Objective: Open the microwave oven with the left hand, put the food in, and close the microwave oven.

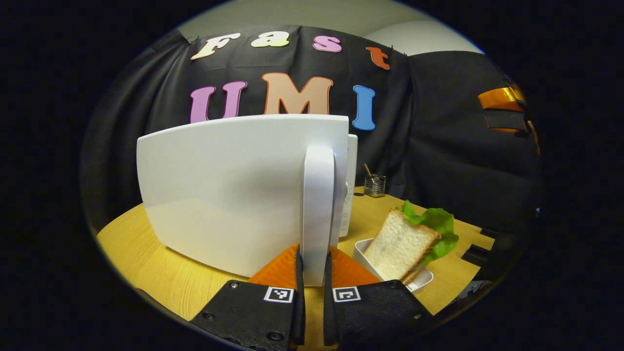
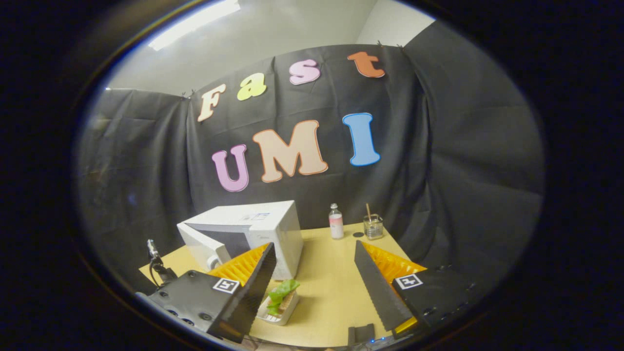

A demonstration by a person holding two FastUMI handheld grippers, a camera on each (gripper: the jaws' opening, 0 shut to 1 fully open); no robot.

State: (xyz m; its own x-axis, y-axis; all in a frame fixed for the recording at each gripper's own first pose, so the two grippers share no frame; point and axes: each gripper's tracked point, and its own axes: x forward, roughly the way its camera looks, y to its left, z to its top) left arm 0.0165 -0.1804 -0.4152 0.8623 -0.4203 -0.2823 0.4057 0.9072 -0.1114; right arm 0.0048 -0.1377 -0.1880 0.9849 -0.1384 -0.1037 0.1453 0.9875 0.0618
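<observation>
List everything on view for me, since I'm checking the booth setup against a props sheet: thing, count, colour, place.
microwave oven: one, white, left part of the table, door partly ajar
door handle: one, white, upright on the door's edge, between the left gripper's jaws
sandwich: one, white bread with green lettuce, leaning in the tray
tray: one, white, on the table in front of the microwave oven
bottle: one, clear with a pink label, back of the table
glass: one, clear, holding a stick, right of the bottle
table: one, light wood
left gripper: one, jaws closed on the door handle
right gripper: one, jaws wide open, raised above the table
</observation>
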